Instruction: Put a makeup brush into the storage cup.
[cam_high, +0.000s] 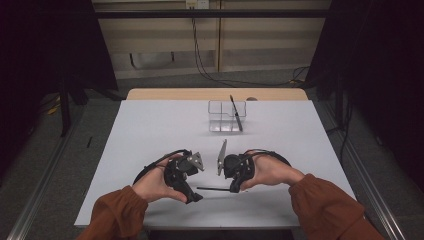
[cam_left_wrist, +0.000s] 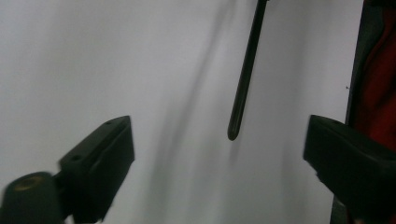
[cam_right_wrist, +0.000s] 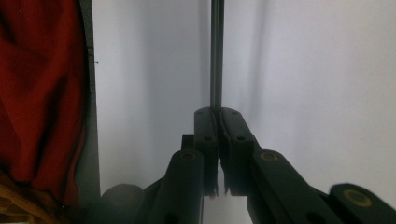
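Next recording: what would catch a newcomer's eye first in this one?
First, the two hand-held grippers near the front edge of the white table: the right gripper is clamped on a thin black rod that points toward the open left gripper. Farther back stands a clear plastic compartment box with a second slim black stick leaning in it.

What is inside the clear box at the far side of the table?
One black pen stands tilted in the clear box, its top sticking out above the rim. The other compartments look empty; glare hides the floor.
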